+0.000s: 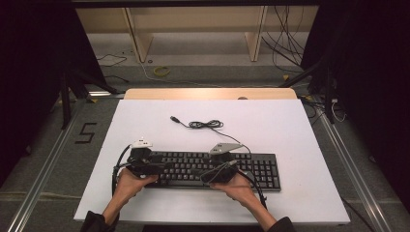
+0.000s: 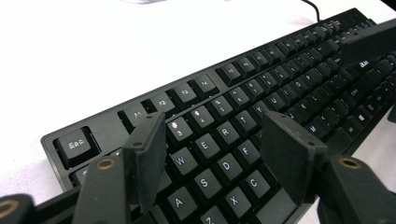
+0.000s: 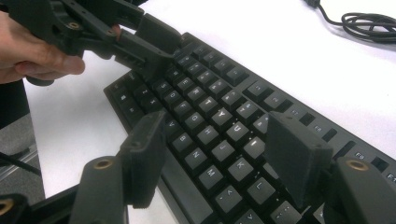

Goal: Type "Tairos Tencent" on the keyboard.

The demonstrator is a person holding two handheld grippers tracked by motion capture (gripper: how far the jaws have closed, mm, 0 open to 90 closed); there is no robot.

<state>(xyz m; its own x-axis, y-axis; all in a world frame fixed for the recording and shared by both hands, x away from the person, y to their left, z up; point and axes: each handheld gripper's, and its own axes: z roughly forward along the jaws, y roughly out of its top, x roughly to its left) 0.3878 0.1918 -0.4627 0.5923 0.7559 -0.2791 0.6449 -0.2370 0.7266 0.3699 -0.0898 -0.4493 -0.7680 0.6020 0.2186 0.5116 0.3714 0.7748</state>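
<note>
A black keyboard (image 1: 261, 169) lies on the white board (image 1: 270, 125), near its front edge. My left gripper (image 1: 153, 166) stands over the keyboard's left end. In the left gripper view (image 2: 215, 123) its jaws are open above the letter keys with nothing between them. Over the keyboard's middle hovers my right gripper (image 1: 211, 171). The right gripper view (image 3: 215, 122) has its open jaws above the keys, pointing toward the left gripper (image 3: 140, 32) and the hand holding it. The keyboard's cable (image 1: 205, 124) lies coiled behind it, its plug end loose.
The white board rests on a wooden table top (image 1: 208, 93). Beyond it stand a pale shelf unit (image 1: 193, 29) and loose wires on the floor. Metal rails run along both sides, and a "5" mark (image 1: 85, 132) is on the floor at left.
</note>
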